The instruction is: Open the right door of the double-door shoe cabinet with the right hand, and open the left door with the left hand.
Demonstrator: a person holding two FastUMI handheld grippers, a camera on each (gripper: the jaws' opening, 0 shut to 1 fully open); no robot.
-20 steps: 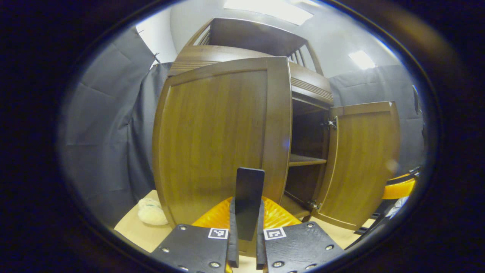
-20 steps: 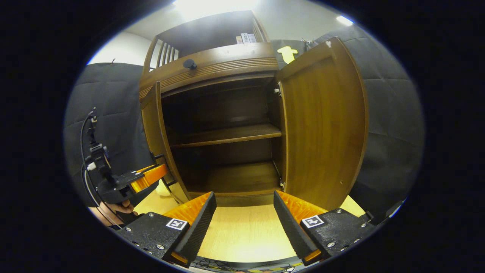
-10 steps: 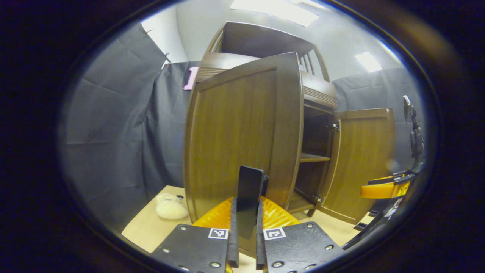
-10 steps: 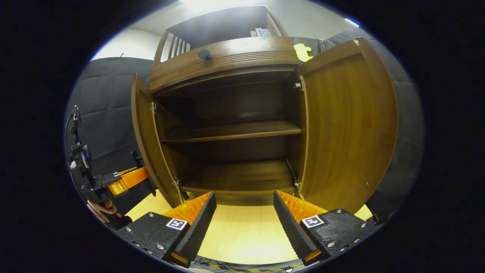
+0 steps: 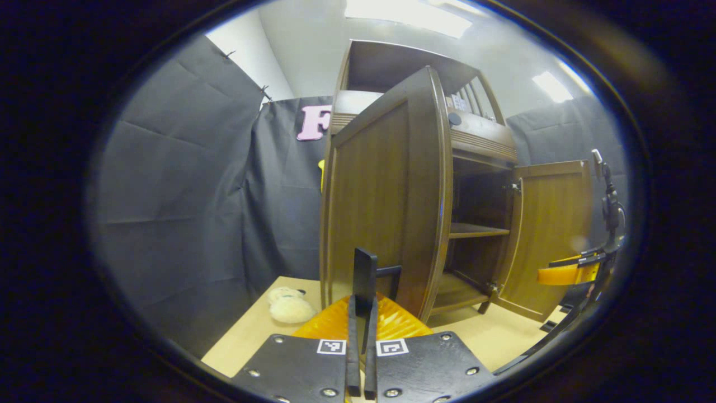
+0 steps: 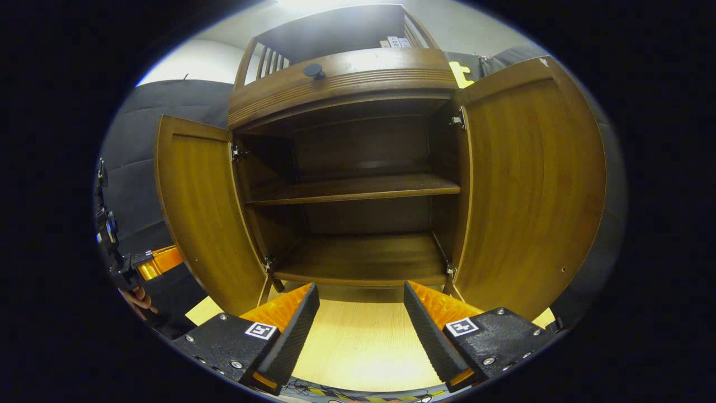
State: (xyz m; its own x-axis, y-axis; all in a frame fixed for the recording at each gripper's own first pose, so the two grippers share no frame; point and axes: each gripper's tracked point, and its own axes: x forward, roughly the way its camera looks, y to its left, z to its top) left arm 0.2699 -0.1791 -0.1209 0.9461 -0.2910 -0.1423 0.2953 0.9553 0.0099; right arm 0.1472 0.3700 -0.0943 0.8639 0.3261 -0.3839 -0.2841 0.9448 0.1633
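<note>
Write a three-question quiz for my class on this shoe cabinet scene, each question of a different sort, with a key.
1. True or false: the right gripper is shut on the right door.
2. What does the left gripper clamp? A) shelf B) left door handle C) plush toy
3. How many inner shelves show between cabinet top and floor?

Key: 1 false, it is open; 2 B; 3 one.

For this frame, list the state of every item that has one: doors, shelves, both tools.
left door: swung wide open, handle pinched in the left tool
right door: wide open, nothing touching it
cabinet shelves: bare
left tool: shut on the left door's handle
right tool: open, holding nothing, in front of the cabinet
soft cream item: lying on the table left of the cabinet
</note>
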